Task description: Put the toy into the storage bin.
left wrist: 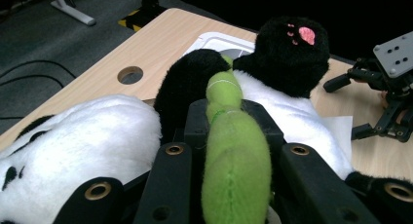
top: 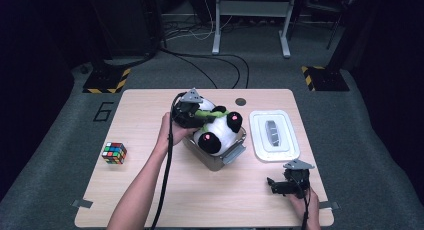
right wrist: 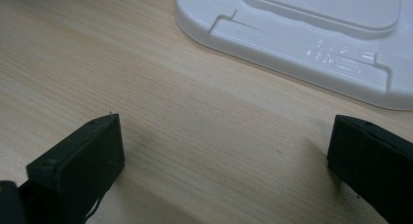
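Green plush, a long stalk-like piece (left wrist: pixel 234 151) sewn to the panda toy (top: pixel 216 130), is pinched between the jaws of the left tool (top: pixel 196 116), which are pressed in against it from both sides; in the left gripper view the stalk runs straight up between the two black jaws and ends against the toy's dark limb. The panda lies on its back in a small grey metal box (top: pixel 220 157) near the middle of the table (top: pixel 150 190), its white belly up and its black paws, each with a pink pad, sticking out over the box's rim. The person's left hand (top: pixel 167 135) grips the left tool at the toy's far-left side, with the cable trailing back along the forearm. Just right of the box lies a white plastic lid (top: pixel 274 135), flat on the table, with a grey insert at its centre. The right tool (top: pixel 280 186) rests low near the table's front right corner, held by the right hand (top: pixel 306 202); its jaws are spread wide with only bare wood between them, and the lid's edge lies just ahead of them in the right gripper view. A colourful puzzle cube (top: pixel 114 153) sits well apart on the table's left side.
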